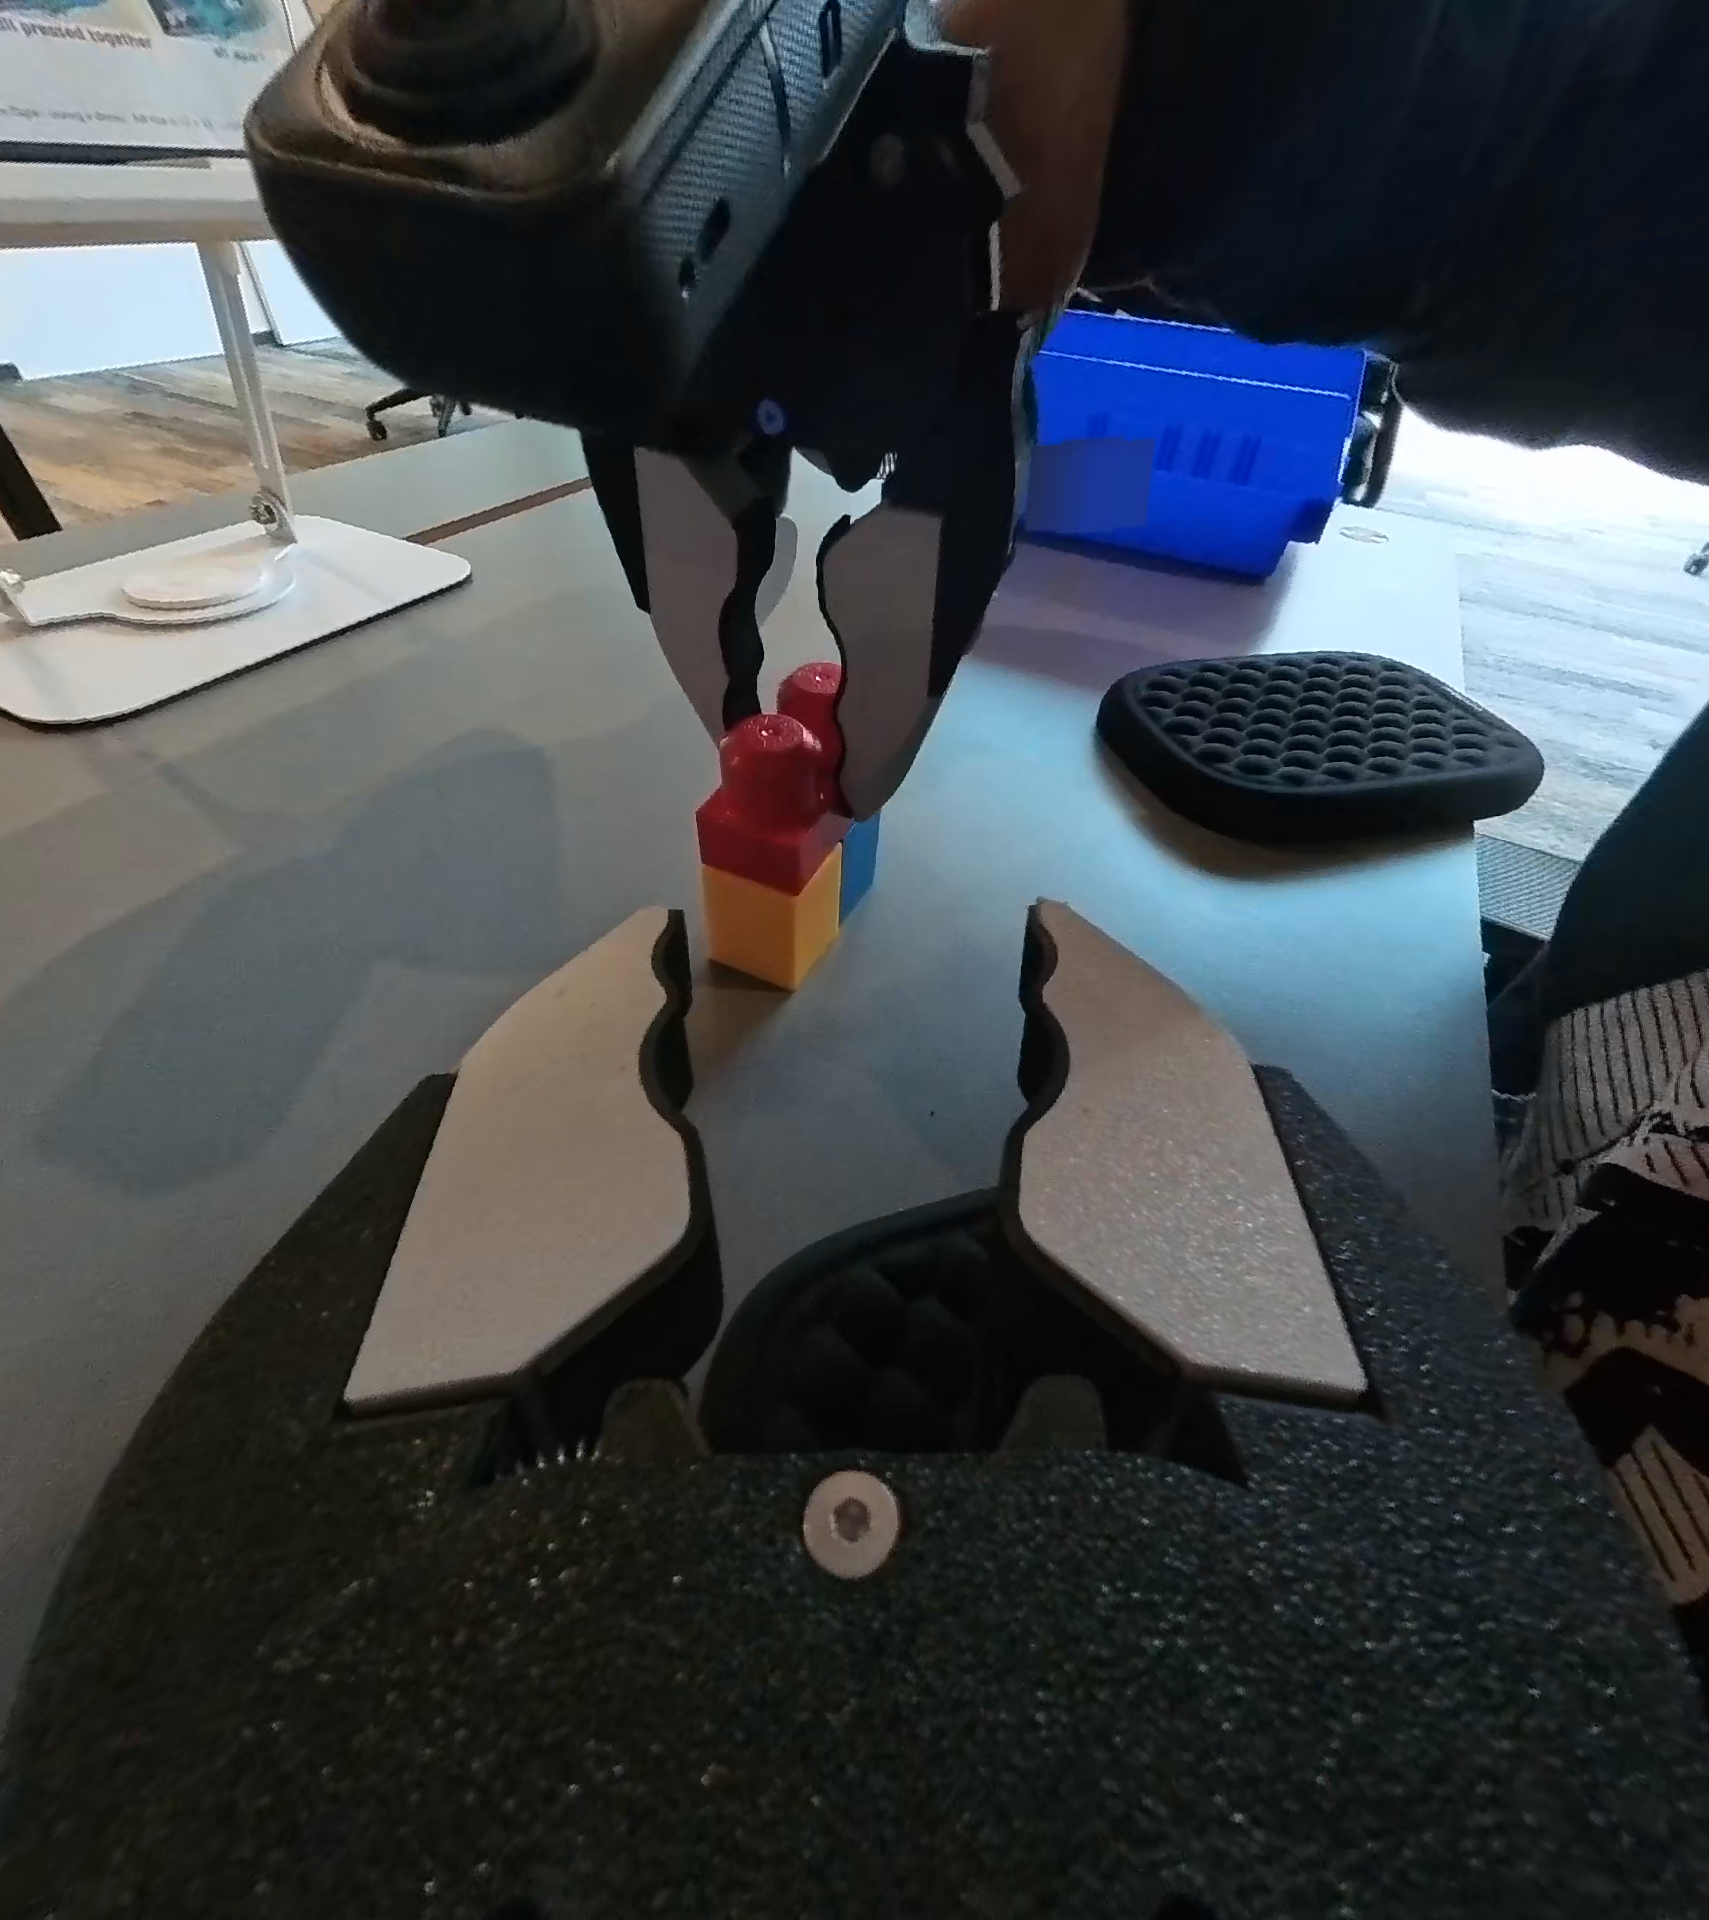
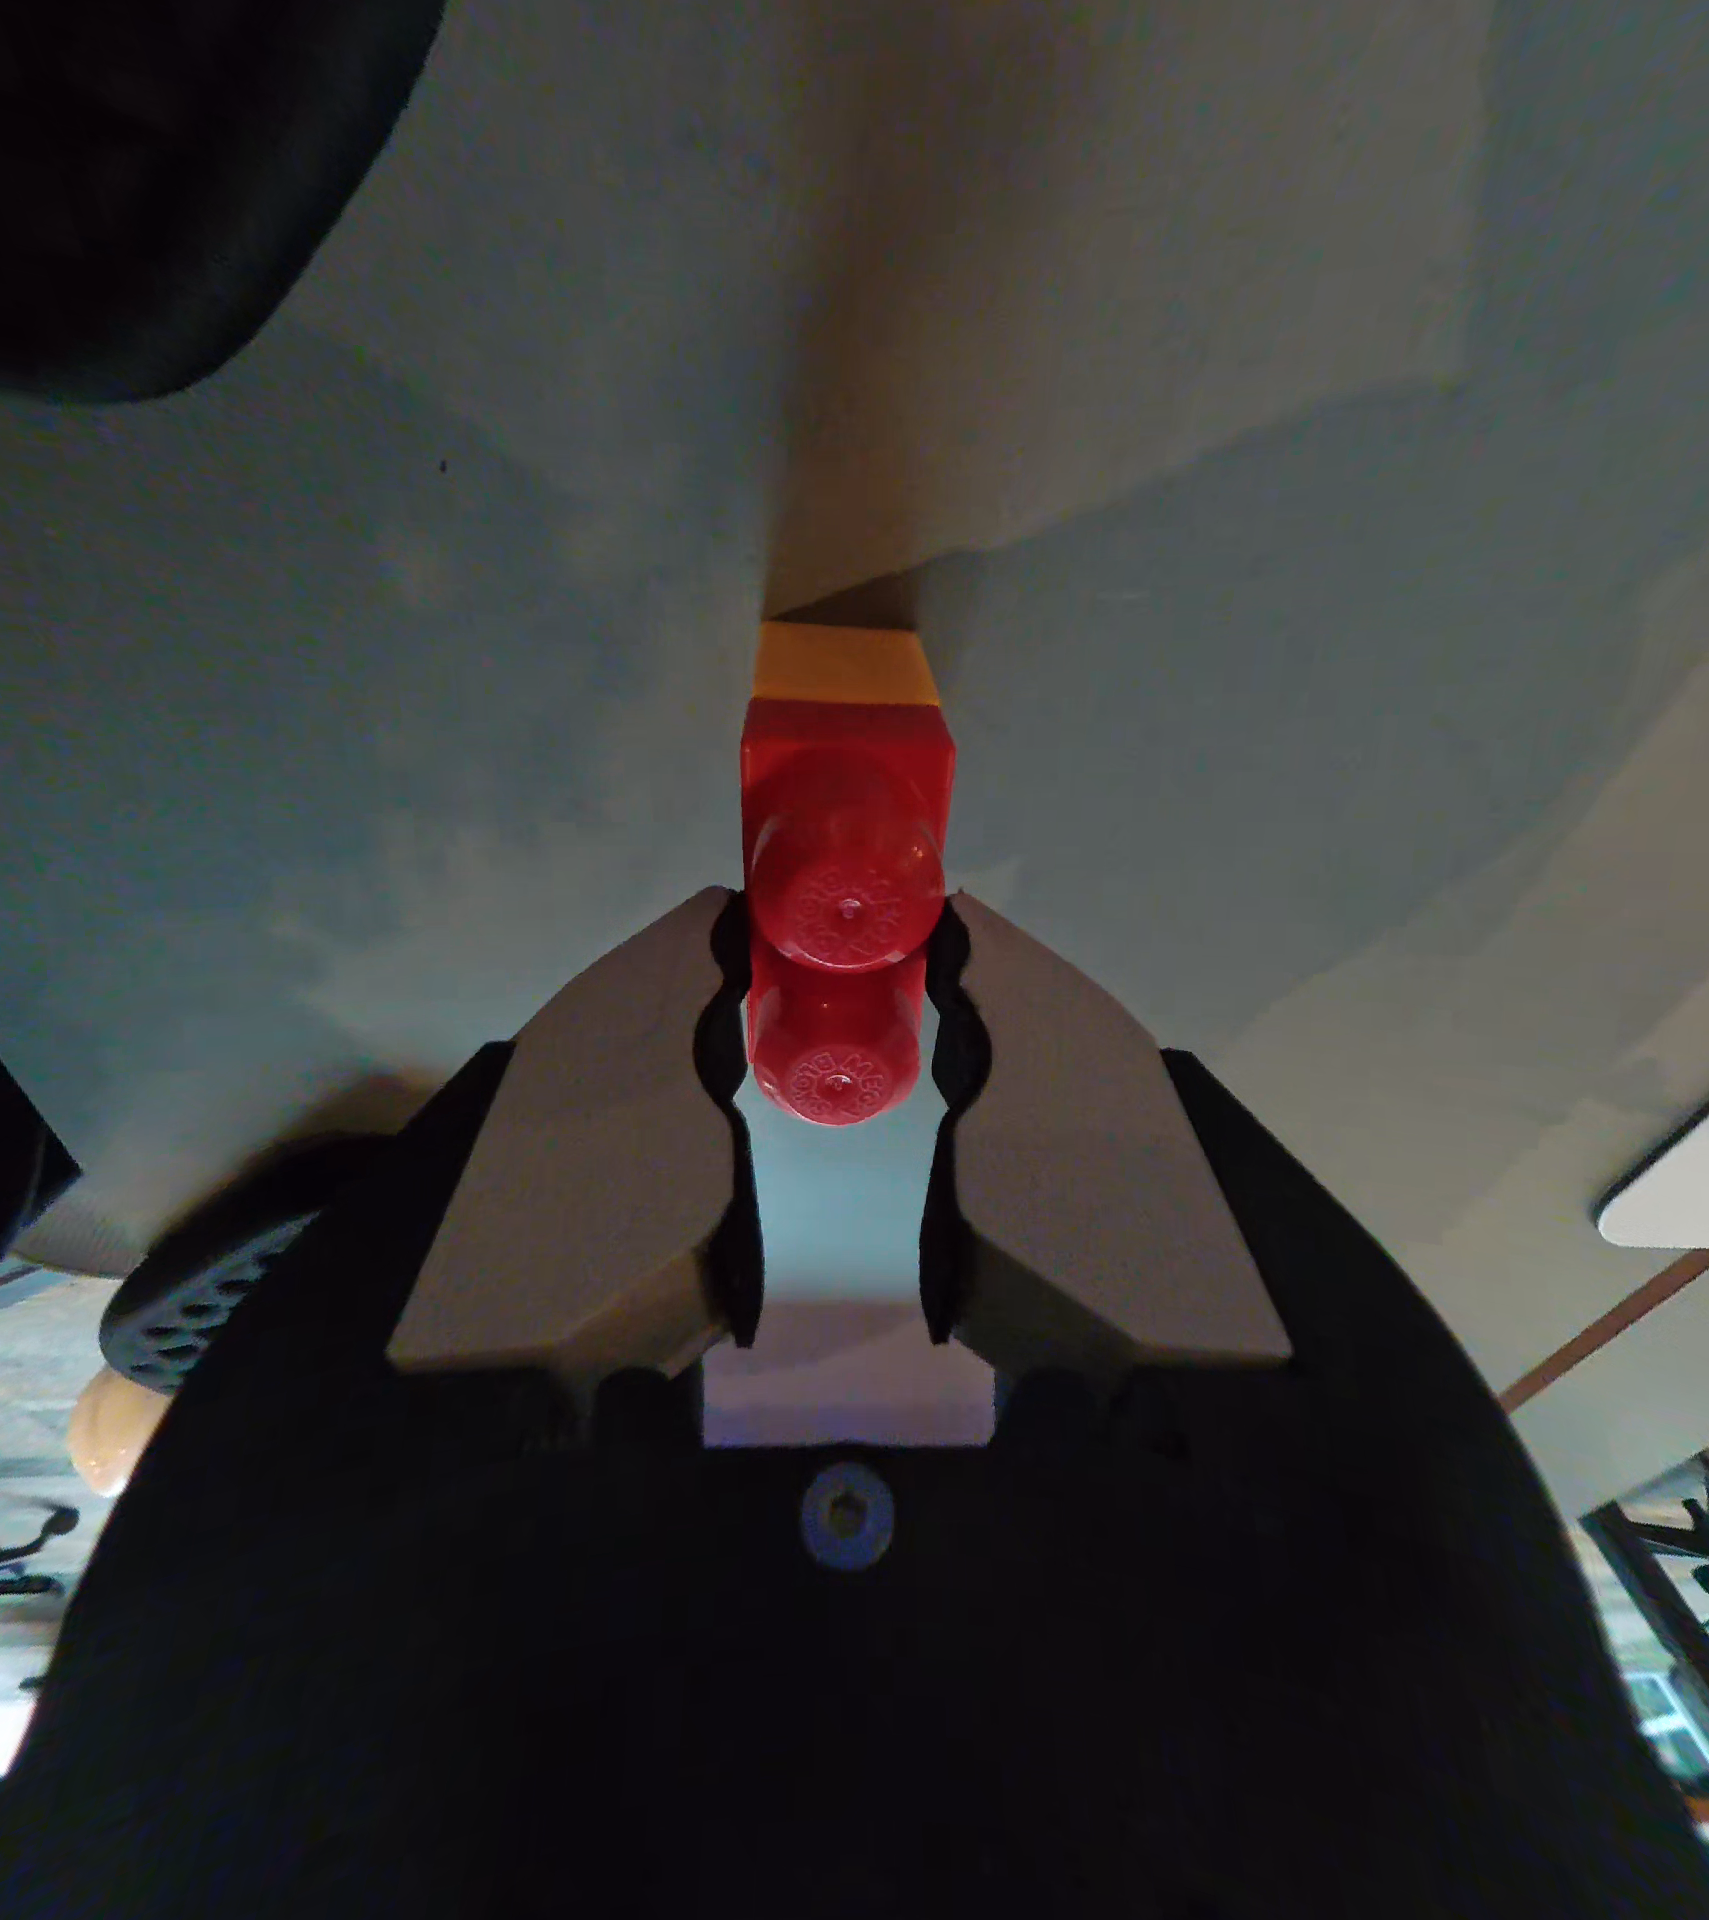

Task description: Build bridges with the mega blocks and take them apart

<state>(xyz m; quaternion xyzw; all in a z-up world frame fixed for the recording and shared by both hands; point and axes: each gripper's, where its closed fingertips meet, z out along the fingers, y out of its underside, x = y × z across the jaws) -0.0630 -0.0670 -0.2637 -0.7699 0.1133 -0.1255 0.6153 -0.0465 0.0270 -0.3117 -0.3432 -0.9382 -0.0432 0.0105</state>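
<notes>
Left wrist view
Landmark: a small bridge of mega blocks, a red block (image 1: pixel 772 795) with two studs laid across a yellow block (image 1: pixel 770 925) and a blue block (image 1: pixel 860 868), is seen standing on the grey table (image 1: pixel 310 935).
Left gripper (image 1: pixel 855 935): held low just in front of the bridge; the jaws are spread wide apart with nothing between them, and the left tip is seen just beside the yellow block.
Right gripper (image 1: pixel 796 743): lowered onto the bridge from above and behind; the jaws are clamped around the red block at its far stud.
Container: a blue bin (image 1: pixel 1193 457) is set well behind the bridge on the table; its contents cannot be made out.
Other things: a black perforated pad (image 1: pixel 1317 738) lies to the right of the bridge, and a white stand base (image 1: pixel 206 613) lies far to its left.
In the way: the view above the bridge is largely blocked by the right gripper's body and a dark sleeve.

Right wrist view
Right gripper (image 2: pixel 839 997): the red block (image 2: pixel 845 800) is gripped from both sides by the jaws, with both studs facing the camera.
Bridge: the yellow block (image 2: pixel 845 665) is seen beyond the red one, resting on the table (image 2: pixel 1245 520); the blue block is hidden.
Other things: the black perforated pad (image 2: pixel 195 1309) shows at the lower left of the bridge.
</notes>
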